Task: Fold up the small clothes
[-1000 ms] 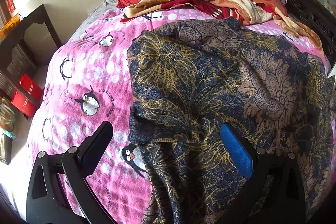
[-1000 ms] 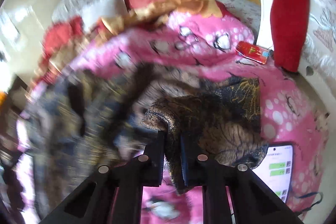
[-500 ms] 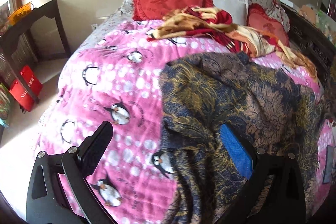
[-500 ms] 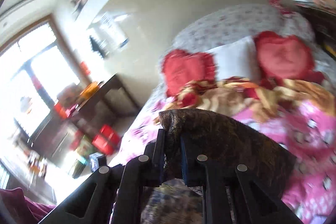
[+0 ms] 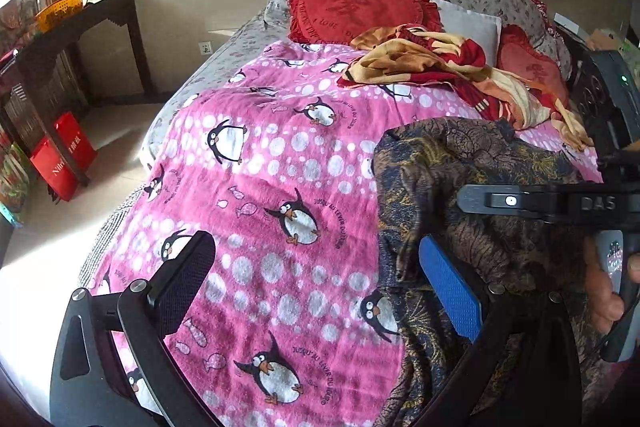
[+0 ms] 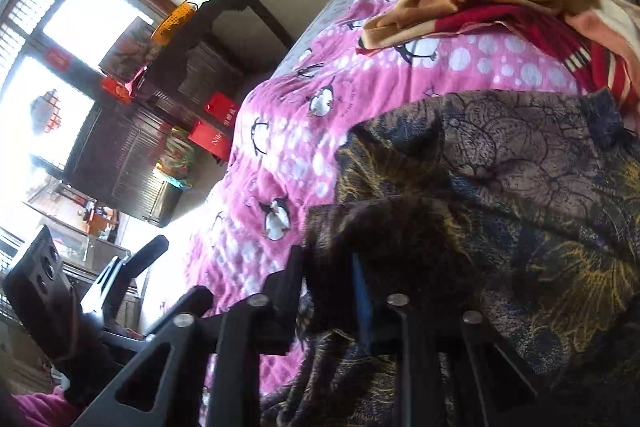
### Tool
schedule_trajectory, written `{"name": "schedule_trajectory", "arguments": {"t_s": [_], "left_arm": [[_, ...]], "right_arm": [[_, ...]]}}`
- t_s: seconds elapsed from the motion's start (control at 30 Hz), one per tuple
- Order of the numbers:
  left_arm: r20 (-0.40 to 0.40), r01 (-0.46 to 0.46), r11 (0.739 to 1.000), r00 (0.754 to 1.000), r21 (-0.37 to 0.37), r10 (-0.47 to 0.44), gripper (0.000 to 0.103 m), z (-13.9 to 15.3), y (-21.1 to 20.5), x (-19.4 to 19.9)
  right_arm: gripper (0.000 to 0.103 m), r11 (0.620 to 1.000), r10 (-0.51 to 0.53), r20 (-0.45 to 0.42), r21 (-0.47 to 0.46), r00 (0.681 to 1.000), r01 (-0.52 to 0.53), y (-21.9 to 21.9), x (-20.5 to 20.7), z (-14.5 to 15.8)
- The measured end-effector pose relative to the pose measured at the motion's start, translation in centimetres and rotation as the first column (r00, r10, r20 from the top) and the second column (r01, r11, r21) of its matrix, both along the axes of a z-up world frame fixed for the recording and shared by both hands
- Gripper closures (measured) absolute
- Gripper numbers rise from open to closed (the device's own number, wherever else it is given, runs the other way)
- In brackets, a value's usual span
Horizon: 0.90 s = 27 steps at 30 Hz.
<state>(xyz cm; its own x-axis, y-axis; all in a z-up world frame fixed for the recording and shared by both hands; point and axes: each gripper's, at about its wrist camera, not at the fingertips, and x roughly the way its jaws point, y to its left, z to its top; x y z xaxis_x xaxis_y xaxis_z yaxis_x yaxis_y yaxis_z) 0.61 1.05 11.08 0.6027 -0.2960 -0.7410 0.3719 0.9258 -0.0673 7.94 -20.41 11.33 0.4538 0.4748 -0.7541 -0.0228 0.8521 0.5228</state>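
The floral garment (image 5: 472, 187) lies crumpled on the right half of the pink penguin blanket (image 5: 280, 187) that covers the bed. It is dark blue with gold and tan flowers, and its bulk extends from the near edge of the bed toward the pillows, so its long axis runs roughly away from the operator.

Right gripper (image 6: 332, 279): the jaws are closed to a narrow gap with a fold of the garment pinched between them. The cloth rises from the jaws and drapes forward over the rest of the garment. In the left wrist view this gripper (image 5: 520, 203) extends in from the right, above the garment.

Left gripper (image 5: 316, 287): the jaws are wide apart and hold nothing. The black left finger (image 5: 180, 279) stands over bare blanket; the blue-padded right finger (image 5: 448, 291) overlaps the garment's left edge in this view. Contact cannot be confirmed.

Key relation: the garment's free left edge lies just right of the left gripper's centre line, partly inside the open jaws. The left gripper is the nearer tool for that edge. Judgement: the fold is at an early stage. The next move probably requires the left gripper to shift right and close on the near-left edge. Risk: the jaws may catch the fleece blanket together with the garment.
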Motion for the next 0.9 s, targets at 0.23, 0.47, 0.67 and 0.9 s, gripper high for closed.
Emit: {"name": "schedule_trajectory", "arguments": {"t_s": [0.23, 0.47, 0.67, 0.9], "left_arm": [[-0.035, 0.059, 0.998, 0.998, -0.037, -0.060, 0.001, -1.8, -3.2, 1.2], [-0.132, 0.101, 0.994, 0.986, -0.029, -0.104, 0.013, -5.1, -7.5, 3.3], [-0.161, 0.144, 0.990, 0.977, -0.001, -0.142, 0.046, -5.4, -8.9, 2.6], [-0.115, 0.158, 0.986, 0.982, 0.053, -0.151, 0.066, -4.6, -9.4, 2.2]], "right_arm": [[0.045, 0.962, -0.223, 0.167, -0.120, 0.960, 0.245, -10.0, -9.9, 6.9], [0.041, 0.756, -0.575, 0.197, -0.245, 0.794, 0.607, -23.4, -21.4, 9.4], [0.041, 0.742, -0.645, 0.074, -0.178, 0.760, 0.647, -25.4, -22.2, 4.6], [0.094, 0.710, -0.683, 0.031, -0.206, 0.730, 0.673, -26.6, -21.0, 2.4]]}}
